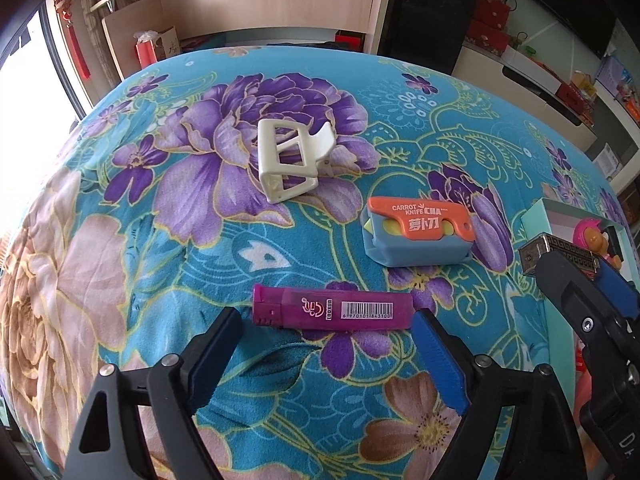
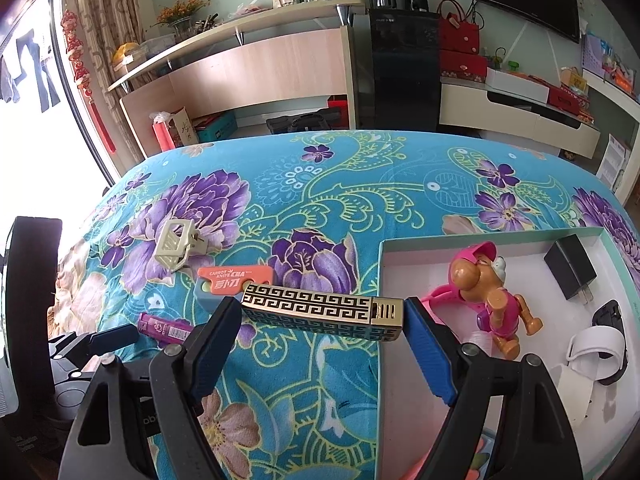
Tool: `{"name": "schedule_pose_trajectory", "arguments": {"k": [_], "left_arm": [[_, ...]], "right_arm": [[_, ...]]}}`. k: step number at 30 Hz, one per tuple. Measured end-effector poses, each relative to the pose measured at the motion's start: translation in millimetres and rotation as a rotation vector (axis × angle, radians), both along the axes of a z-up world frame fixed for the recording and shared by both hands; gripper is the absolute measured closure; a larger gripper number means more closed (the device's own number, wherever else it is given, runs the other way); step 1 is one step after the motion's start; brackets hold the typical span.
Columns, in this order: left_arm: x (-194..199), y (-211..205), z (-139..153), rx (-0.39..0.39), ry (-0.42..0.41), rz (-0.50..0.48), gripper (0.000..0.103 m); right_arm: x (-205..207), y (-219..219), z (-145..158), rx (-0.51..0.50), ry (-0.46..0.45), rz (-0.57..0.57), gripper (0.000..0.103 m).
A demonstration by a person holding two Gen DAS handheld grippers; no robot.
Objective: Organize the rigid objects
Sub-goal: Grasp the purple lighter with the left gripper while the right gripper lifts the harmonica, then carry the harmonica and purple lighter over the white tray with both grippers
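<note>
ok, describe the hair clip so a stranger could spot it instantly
On the floral blue cloth, look toward the far side, left of the orange carrot knife. The hair clip lies on a big purple flower: cream-white, open-framed, the only pale item on the cloth.

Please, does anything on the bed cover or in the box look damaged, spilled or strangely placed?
Nothing looks damaged or spilled. The white hair clip, carrot knife and purple lighter lie loose on the flowered cover, not in the box. The toy dog lies tipped in the box. The right gripper holds the patterned gold lighter.
</note>
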State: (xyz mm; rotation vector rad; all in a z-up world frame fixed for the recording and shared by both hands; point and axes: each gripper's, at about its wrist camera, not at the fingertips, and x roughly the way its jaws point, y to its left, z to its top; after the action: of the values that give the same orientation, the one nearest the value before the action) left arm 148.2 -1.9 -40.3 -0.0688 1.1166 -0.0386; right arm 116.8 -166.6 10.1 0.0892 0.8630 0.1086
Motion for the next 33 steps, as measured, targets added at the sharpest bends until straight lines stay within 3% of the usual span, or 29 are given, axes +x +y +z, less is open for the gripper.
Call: {"name": "schedule_pose_trajectory", "arguments": {"k": [6,19,21,25,33], "left_arm": [[3,-7,-5,0.040,0.001,-0.018,0.013],[5,2,-2,-0.020,-0.018,0.031,0.014],[4,5,0,-0.028,-0.027,0.041,0.020],[3,7,3,-0.030,-0.041,0.051,0.020],[-3,6,25,-0.008,-0.138,0.063,0.019]], "right_arm": [[0,0,0,0.002,0.003,0.000,0.020],[0,2,-1,0.002,0.005,0.004,0.020],[0,1,-1,0.005,0.004,0.003,0.020],[0,1,0,0.007,0.002,0.001,0.020],[-3,-7,9,0.022,-0.019,-0.012,0.020]]}}
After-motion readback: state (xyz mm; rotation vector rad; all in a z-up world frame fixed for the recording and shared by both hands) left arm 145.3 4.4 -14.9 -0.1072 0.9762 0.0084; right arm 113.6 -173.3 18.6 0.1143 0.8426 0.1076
